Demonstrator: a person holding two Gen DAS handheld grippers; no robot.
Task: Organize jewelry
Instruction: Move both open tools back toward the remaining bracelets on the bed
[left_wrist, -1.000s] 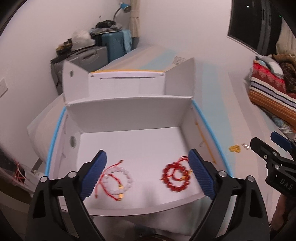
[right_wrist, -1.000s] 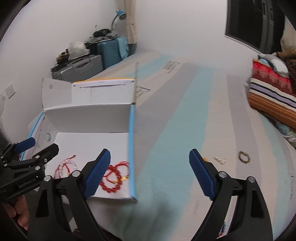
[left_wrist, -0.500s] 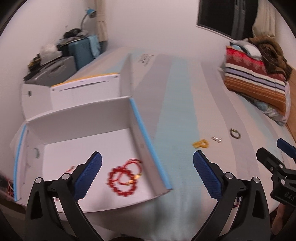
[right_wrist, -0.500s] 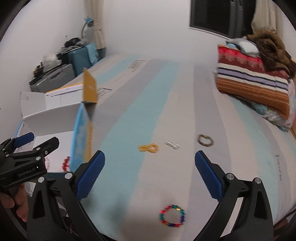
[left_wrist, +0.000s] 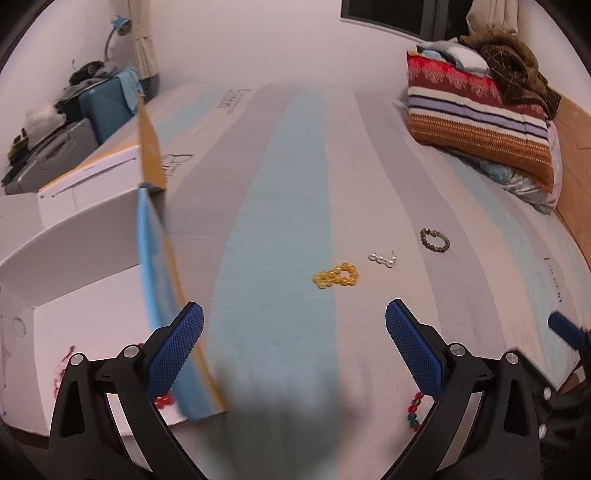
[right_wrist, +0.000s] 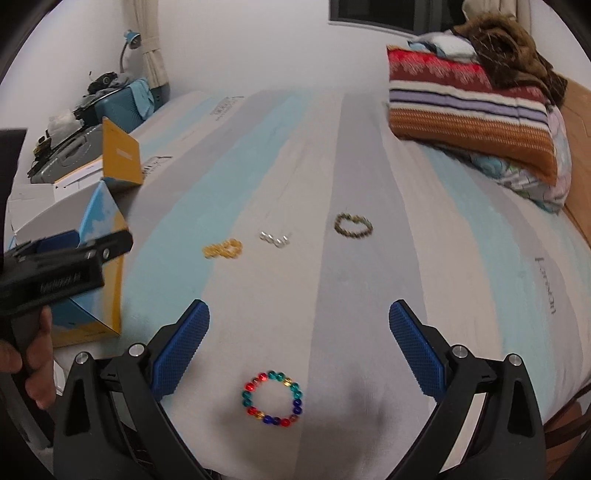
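Left wrist view: the left gripper (left_wrist: 294, 334) hangs over the striped mattress (left_wrist: 280, 206) with its jaws spread wide and nothing between them. Ahead lie three loose pieces in a rough row: one yellow bead bracelet (left_wrist: 337, 275), one small cluster of pearl beads (left_wrist: 382, 258), one olive bead bracelet (left_wrist: 435, 240). The open white box (left_wrist: 74, 236) sits at the left; red beads (left_wrist: 164, 400) peek out inside it behind the left finger, too hidden to count. Part of a multicoloured bracelet (left_wrist: 413, 411) shows beside the right finger.

Right wrist view: the right gripper (right_wrist: 299, 345) is also released and empty, its jaws set either side of the one multicoloured bracelet (right_wrist: 273, 398) lying whole on the mattress. The same three pieces lie further on
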